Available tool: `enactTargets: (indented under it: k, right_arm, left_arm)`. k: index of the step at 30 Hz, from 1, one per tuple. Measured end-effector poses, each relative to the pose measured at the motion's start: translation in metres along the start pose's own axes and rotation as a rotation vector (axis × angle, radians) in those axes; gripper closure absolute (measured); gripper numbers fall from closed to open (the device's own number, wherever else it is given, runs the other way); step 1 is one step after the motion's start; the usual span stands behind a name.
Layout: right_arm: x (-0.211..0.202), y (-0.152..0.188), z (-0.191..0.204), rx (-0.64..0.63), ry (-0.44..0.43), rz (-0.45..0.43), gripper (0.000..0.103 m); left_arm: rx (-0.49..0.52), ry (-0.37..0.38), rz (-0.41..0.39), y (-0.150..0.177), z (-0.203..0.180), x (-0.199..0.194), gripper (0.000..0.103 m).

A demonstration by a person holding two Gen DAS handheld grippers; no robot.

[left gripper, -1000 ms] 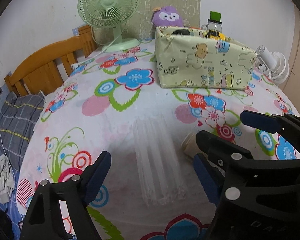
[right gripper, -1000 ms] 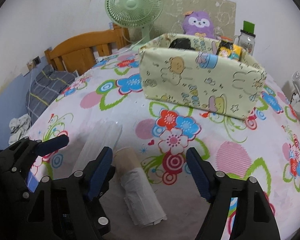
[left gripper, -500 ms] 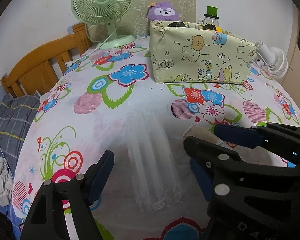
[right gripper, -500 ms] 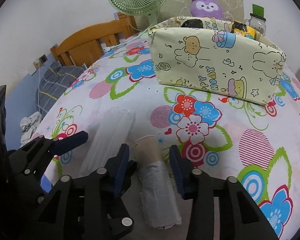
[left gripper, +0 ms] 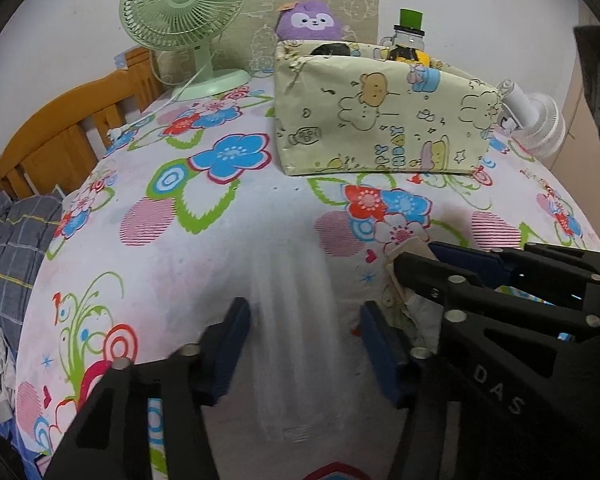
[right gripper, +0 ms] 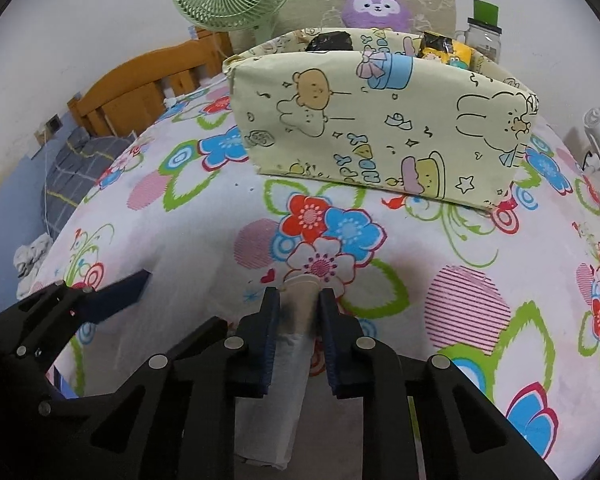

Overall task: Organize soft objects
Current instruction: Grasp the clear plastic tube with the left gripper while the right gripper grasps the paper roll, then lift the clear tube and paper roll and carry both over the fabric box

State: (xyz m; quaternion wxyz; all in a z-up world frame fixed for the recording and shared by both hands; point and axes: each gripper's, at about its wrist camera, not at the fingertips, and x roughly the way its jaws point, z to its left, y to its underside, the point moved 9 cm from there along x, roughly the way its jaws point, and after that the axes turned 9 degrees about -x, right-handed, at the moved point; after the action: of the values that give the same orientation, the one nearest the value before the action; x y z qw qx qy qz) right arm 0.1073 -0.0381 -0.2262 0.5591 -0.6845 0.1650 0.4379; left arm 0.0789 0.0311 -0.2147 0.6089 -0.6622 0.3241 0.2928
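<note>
A clear plastic packet (left gripper: 296, 328) lies flat on the flowered tablecloth (left gripper: 160, 240). My left gripper (left gripper: 305, 350) is open, its blue pads on either side of the packet. A roll of white bags on a cardboard core (right gripper: 298, 304) lies to the right of the packet. My right gripper (right gripper: 299, 334) is shut on this roll. The roll and right gripper also show in the left wrist view (left gripper: 416, 320). A pale yellow cartoon-print fabric bin (left gripper: 384, 120) stands at the back; it also shows in the right wrist view (right gripper: 380, 120).
A green desk fan (left gripper: 182, 12) stands back left, a purple plush (left gripper: 312, 20) and a jar with a green lid (left gripper: 410, 30) behind the bin. A white fan (left gripper: 536, 116) lies at the right. A wooden bed frame (left gripper: 60, 128) stands left of the table.
My right gripper has closed from wide open onto the roll. My left gripper has moved forward over the clear packet and narrowed around it.
</note>
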Motion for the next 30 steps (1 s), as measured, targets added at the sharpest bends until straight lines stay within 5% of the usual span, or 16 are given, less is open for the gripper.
enactTargets:
  k: [7, 22, 26, 30]
  right_arm:
    - [0.001, -0.002, -0.002, 0.008, -0.007, -0.001, 0.079]
    - [0.001, 0.002, 0.01, -0.003, -0.015, 0.019, 0.069]
    - [0.001, 0.003, 0.013, -0.023, -0.001, 0.024, 0.088]
    - [-0.002, 0.002, 0.012, -0.018, -0.002, 0.014, 0.091]
  left_arm:
    - [-0.008, 0.04, 0.009, -0.002, -0.008, 0.001, 0.068]
    - [-0.006, 0.012, -0.002, 0.004, 0.001, -0.005, 0.078]
    - [0.019, -0.012, -0.013, 0.004, -0.002, -0.006, 0.082]
    - [0.052, -0.022, -0.02, 0.004, -0.009, -0.006, 0.082]
